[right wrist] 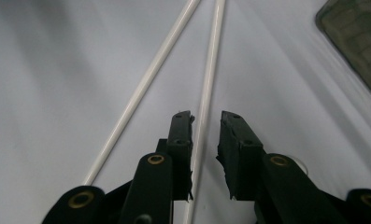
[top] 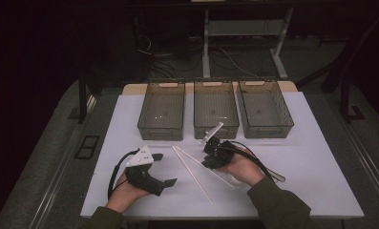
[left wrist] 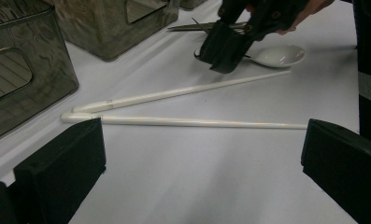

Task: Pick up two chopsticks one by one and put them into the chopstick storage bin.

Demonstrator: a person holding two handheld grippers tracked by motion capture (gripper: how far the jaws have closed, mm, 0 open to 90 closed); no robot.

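My right gripper (right wrist: 206,123) straddles one chopstick (right wrist: 210,74), jaws narrowly apart; left gripper (left wrist: 202,154) gapes wide. All three bins (top: 161,110) look empty, so sorting seems unstarted.

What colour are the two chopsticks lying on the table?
White; the chopsticks show best in the left gripper view.

Two white chopsticks (left wrist: 183,107) lie crossing (near a white spoon (left wrist: 281,55)) beyond the left tool's (left wrist: 202,158) wide-apart jaws.
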